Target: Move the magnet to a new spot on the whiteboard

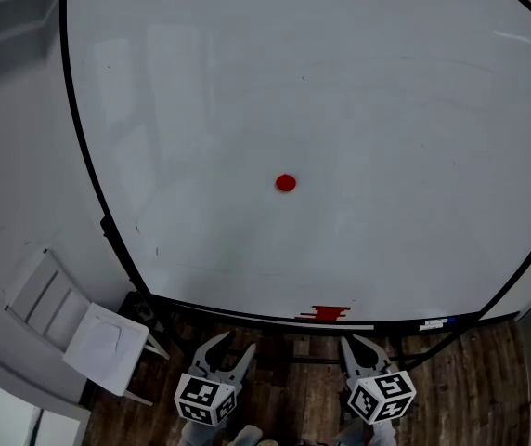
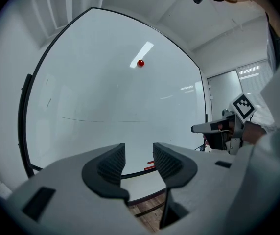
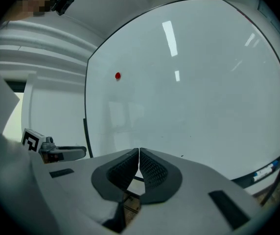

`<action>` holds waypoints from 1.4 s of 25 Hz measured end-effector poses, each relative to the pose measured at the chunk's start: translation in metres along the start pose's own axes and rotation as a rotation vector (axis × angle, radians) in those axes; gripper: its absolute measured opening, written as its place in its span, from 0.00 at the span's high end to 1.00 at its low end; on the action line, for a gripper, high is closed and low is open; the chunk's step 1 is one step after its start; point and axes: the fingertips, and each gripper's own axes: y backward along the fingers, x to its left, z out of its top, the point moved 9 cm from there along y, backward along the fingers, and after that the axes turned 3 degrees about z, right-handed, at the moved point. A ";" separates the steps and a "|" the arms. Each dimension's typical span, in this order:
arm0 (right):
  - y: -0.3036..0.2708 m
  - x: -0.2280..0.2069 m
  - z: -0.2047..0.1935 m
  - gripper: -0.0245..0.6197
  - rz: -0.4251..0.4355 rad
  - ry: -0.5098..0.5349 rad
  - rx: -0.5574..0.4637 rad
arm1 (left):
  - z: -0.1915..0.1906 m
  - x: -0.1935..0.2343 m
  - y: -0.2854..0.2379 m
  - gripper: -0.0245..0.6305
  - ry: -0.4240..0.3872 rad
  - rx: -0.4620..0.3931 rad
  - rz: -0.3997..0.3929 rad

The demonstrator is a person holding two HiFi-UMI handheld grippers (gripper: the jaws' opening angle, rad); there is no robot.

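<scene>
The whiteboard [image 1: 340,110] fills most of the wall, its black frame [image 1: 82,147] curving down the left side and along the bottom. Nearly the whole surface is bare, so there's open white space on every side of the small red magnet [image 1: 286,183], which sits a bit below the middle and well clear of all the edges. Only a few faint smudges mark the board.

The ledge [image 1: 358,324] under the bottom edge holds a flat red item [image 1: 327,313], too small for me to name, and further right a marker [image 1: 435,323] with a blue end.

Both grippers hang low in front of the board, over the wooden floor [image 1: 470,379] and well away from the magnet. The left gripper [image 1: 231,353] has its jaws spread apart with nothing in the gap. The right gripper [image 1: 356,347] has its jaws pressed together at the tips, holding nothing.

A white chair [image 1: 89,328] stands beside the board's lower left corner, partly cut off at the edge.
</scene>
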 end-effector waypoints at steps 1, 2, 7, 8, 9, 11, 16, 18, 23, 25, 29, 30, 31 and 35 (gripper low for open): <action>-0.002 -0.002 0.004 0.92 0.003 0.011 -0.002 | 0.003 0.000 -0.004 0.68 -0.004 -0.003 -0.003; -0.004 -0.004 0.009 0.92 0.007 0.024 -0.007 | 0.006 0.000 -0.008 0.68 -0.009 -0.010 -0.004; -0.016 -0.015 0.030 0.92 0.039 0.070 -0.033 | 0.029 0.002 -0.029 0.68 -0.038 -0.064 0.006; -0.017 -0.017 0.035 0.92 0.045 0.075 -0.039 | 0.035 0.001 -0.033 0.68 -0.046 -0.076 0.008; -0.019 -0.019 0.040 0.92 0.051 0.079 -0.047 | 0.042 0.001 -0.036 0.68 -0.055 -0.088 0.008; -0.021 -0.022 0.051 0.92 0.063 0.093 -0.064 | 0.057 0.000 -0.044 0.68 -0.073 -0.111 0.006; -0.028 -0.031 0.075 0.92 0.088 0.138 -0.095 | 0.086 -0.001 -0.062 0.68 -0.134 -0.144 0.004; -0.029 -0.034 0.085 0.92 0.095 0.162 -0.110 | 0.098 -0.004 -0.068 0.68 -0.150 -0.161 -0.001; -0.032 -0.038 0.107 0.92 0.107 0.187 -0.154 | 0.130 -0.011 -0.082 0.68 -0.170 -0.233 -0.002; -0.033 -0.038 0.114 0.92 0.116 0.204 -0.165 | 0.146 -0.014 -0.085 0.68 -0.179 -0.272 0.002; -0.032 -0.039 0.135 0.92 0.127 0.239 -0.199 | 0.183 -0.024 -0.090 0.68 -0.233 -0.347 0.025; -0.032 -0.039 0.139 0.92 0.130 0.249 -0.208 | 0.191 -0.025 -0.091 0.68 -0.245 -0.361 0.039; -0.032 -0.038 0.143 0.92 0.133 0.257 -0.218 | 0.199 -0.026 -0.092 0.68 -0.254 -0.373 0.050; -0.032 -0.036 0.152 0.92 0.140 0.284 -0.240 | 0.224 -0.031 -0.097 0.68 -0.275 -0.407 0.066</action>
